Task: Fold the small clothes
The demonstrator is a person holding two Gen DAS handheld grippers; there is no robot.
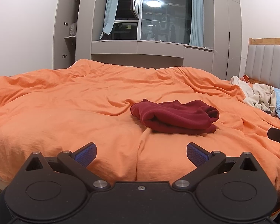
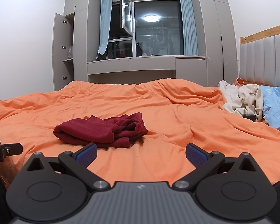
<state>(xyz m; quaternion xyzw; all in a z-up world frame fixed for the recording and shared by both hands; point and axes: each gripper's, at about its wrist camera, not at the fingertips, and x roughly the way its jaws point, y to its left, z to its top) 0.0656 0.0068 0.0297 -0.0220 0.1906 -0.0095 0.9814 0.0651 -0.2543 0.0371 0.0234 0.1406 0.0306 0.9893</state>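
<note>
A dark red garment (image 1: 175, 117) lies bunched and loosely folded on the orange bed cover (image 1: 84, 112), ahead and a little right of my left gripper (image 1: 141, 154). That gripper is open, its blue pads wide apart over bare cover, nothing between them. In the right wrist view the same red garment (image 2: 102, 130) sits ahead and to the left of my right gripper (image 2: 141, 154), which is also open and empty. Both grippers hover near the bed's front edge, short of the garment. Part of the right gripper (image 1: 279, 136) shows at the right edge of the left wrist view.
A pile of cream clothes (image 2: 242, 99) and a light blue garment (image 2: 276, 110) lie at the far right by the padded headboard (image 2: 265, 59). Grey cupboards (image 2: 65, 52) with an open door and a window ledge (image 2: 130, 65) stand beyond the bed.
</note>
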